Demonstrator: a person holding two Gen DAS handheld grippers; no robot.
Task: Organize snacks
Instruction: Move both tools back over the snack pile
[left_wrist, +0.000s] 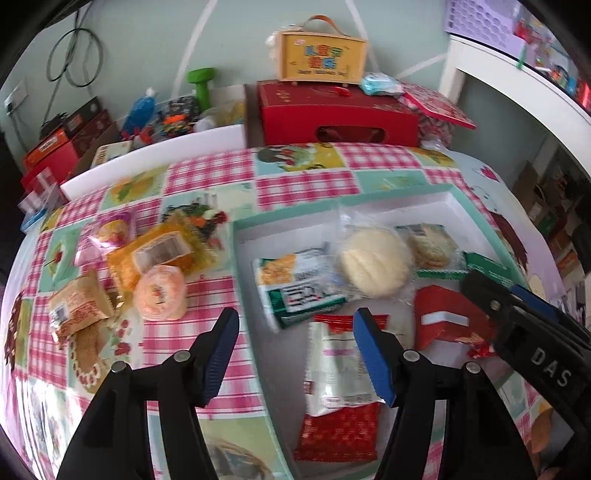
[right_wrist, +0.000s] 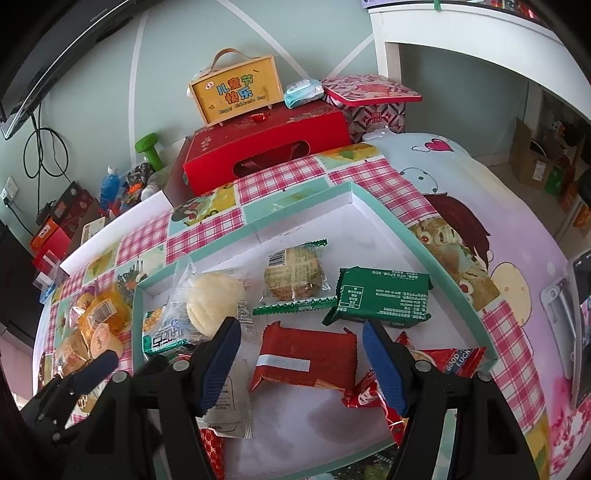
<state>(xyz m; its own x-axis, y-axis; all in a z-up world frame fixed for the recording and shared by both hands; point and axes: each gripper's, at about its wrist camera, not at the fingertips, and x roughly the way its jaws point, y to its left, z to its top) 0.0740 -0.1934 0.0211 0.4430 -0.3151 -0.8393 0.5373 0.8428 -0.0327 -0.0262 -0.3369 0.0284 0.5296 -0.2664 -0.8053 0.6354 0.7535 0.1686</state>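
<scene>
Checkered tablecloth still has loose snacks; tray half filled, my left gripper and right gripper both open, empty.

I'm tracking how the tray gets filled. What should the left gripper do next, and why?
Probably swing left to the orange round snack. The left gripper is open and empty over the tray edge, and several snacks lie outside the tray on the cloth.
</scene>
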